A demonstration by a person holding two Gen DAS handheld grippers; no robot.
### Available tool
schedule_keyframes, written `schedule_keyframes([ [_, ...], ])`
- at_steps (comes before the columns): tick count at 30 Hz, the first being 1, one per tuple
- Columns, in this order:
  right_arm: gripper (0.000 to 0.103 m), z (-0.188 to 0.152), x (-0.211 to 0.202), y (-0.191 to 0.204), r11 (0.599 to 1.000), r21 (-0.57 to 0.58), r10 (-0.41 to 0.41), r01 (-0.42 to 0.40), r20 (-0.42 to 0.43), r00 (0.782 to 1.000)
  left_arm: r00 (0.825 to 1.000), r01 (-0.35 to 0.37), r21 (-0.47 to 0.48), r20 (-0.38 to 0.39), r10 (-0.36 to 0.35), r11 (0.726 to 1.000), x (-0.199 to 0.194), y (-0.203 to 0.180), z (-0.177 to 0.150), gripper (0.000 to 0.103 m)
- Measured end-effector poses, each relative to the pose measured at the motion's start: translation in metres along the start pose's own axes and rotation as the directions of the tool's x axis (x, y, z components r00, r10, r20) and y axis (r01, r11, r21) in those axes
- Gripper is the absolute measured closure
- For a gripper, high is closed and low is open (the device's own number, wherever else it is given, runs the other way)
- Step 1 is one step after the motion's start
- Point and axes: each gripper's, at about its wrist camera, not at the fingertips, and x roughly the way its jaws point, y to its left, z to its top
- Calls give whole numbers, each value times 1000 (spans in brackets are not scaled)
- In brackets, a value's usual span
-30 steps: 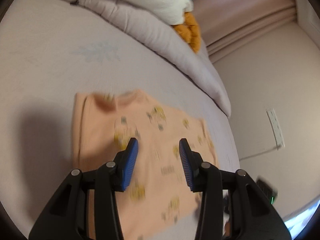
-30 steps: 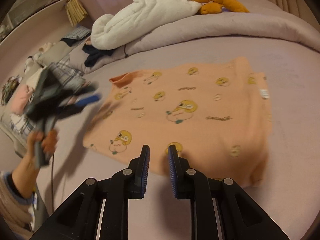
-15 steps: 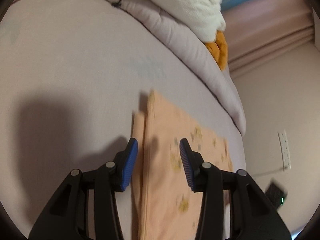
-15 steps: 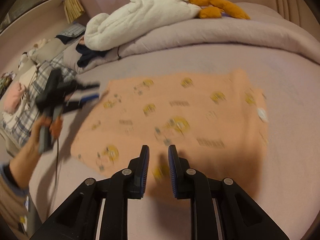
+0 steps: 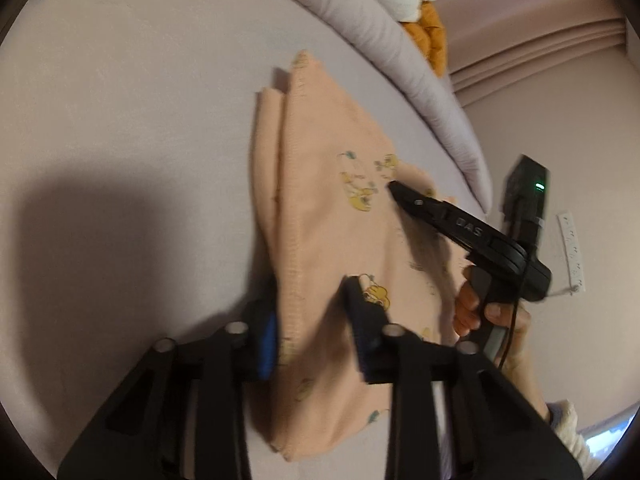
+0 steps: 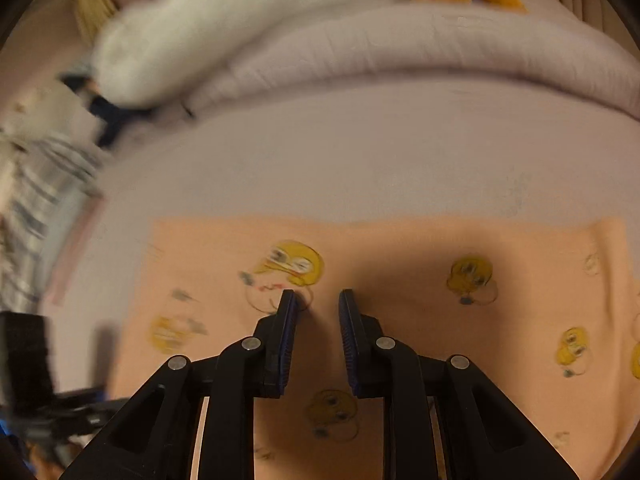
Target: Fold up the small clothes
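Observation:
A peach garment (image 5: 328, 216) printed with yellow cartoon faces lies folded on the mauve bed sheet (image 5: 140, 100). My left gripper (image 5: 312, 320) straddles its stitched near edge. Its jaws are closing with the cloth between them, and I see no pinch. In the right wrist view the same garment (image 6: 400, 272) fills the lower half. My right gripper (image 6: 317, 298) hovers low over it, jaws a narrow gap apart and holding nothing. From the left wrist view, the right gripper (image 5: 394, 188) points its tips down onto the cloth, with a hand (image 5: 472, 304) on its trigger.
A rolled mauve duvet (image 5: 400, 40) runs along the back of the bed. A white blanket (image 6: 220, 32) and an orange plush (image 5: 430, 36) lie on it. Mixed clothes (image 6: 32, 240) are piled at the left. A wall socket (image 5: 572, 248) is on the right.
My left gripper has come down over the garment's stitched edge and its jaws have narrowed. My right gripper has swept forward and low over the garment and now shows in the left view.

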Motion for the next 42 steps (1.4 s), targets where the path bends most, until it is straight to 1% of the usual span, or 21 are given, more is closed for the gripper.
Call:
schedule_keyframes([
  [4, 82, -11, -18, 15, 997, -57, -45, 44, -14, 999, 1000, 23, -43, -3, -23, 999, -1, 11, 3, 80],
  [7, 81, -36, -46, 21, 996, -85, 9, -10, -16, 1000, 1000, 19, -39, 1, -19, 999, -2, 10, 3, 81],
  [8, 82, -51, -58, 23, 995, -89, 41, -42, -17, 999, 1000, 16, -40, 1, -16, 999, -1, 9, 5, 81],
  [10, 82, -81, -74, 28, 993, -111, 47, -50, -26, 999, 1000, 12, -43, -1, -12, 999, -1, 9, 5, 81],
  [14, 81, -124, -78, 26, 988, -153, 6, -14, -55, 998, 1000, -28, -54, -9, 28, 998, 0, 5, 5, 82],
  [17, 81, -143, -86, 34, 983, -185, -18, 9, -47, 999, 996, -85, -64, -1, 85, 994, 1, -6, 8, 85],
  [18, 81, -144, -89, 35, 981, -192, -16, 6, -50, 999, 996, -92, -56, 4, 93, 994, 0, -12, 8, 91],
  [19, 81, -145, -92, 35, 982, -189, -6, -4, -56, 998, 996, -92, -48, 8, 93, 995, -1, -16, 8, 92],
  [21, 81, -141, -100, 23, 988, -114, 99, -107, -74, 992, 994, -102, -1, 36, 102, 995, -6, -35, 10, 93],
  [22, 81, -138, -106, 12, 982, -52, 177, -180, -65, 982, 993, -109, 15, 47, 109, 994, -8, -41, 10, 93],
  [23, 79, -135, -110, 4, 975, -13, 219, -220, -48, 975, 991, -118, 44, 64, 115, 992, -11, -53, 11, 92],
  [25, 72, -128, -118, -17, 960, 83, 268, -267, 3, 964, 990, -125, 78, 78, 119, 989, -11, -67, 13, 92],
  [26, 64, -124, -119, -31, 942, 145, 301, -304, 39, 953, 989, -130, 102, 83, 122, 986, -10, -77, 14, 92],
  [27, 62, -121, -119, -41, 923, 185, 330, -336, 65, 942, 989, -134, 140, 85, 123, 981, -7, -92, 14, 92],
  [29, 60, -111, -114, -63, 858, 284, 413, -428, 116, 903, 988, -142, 190, 81, 128, 971, 1, -110, 12, 92],
  [31, 58, -104, -105, -77, 788, 353, 483, -504, 152, 862, 989, -145, 272, 63, 133, 951, 16, -136, 5, 92],
  [33, 50, -97, -95, -92, 685, 420, 567, -595, 205, 798, 990, -139, 329, 42, 132, 934, 31, -155, -2, 92],
  [35, 34, -99, -88, -103, 613, 477, 600, -630, 238, 764, 991, -128, 367, 10, 133, 921, 49, -166, -9, 92],
  [37, 33, -100, -81, -111, 576, 511, 614, -637, 244, 751, 987, -129, 411, -33, 156, 903, 72, -173, -18, 92],
  [38, 33, -97, -77, -117, 574, 525, 611, -628, 235, 756, 986, -112, 421, -66, 153, 900, 81, -174, -21, 93],
  [42, 33, -102, -76, -113, 621, 509, 601, -597, 180, 779, 983, -59, 417, -132, 125, 907, 96, -166, -32, 94],
])
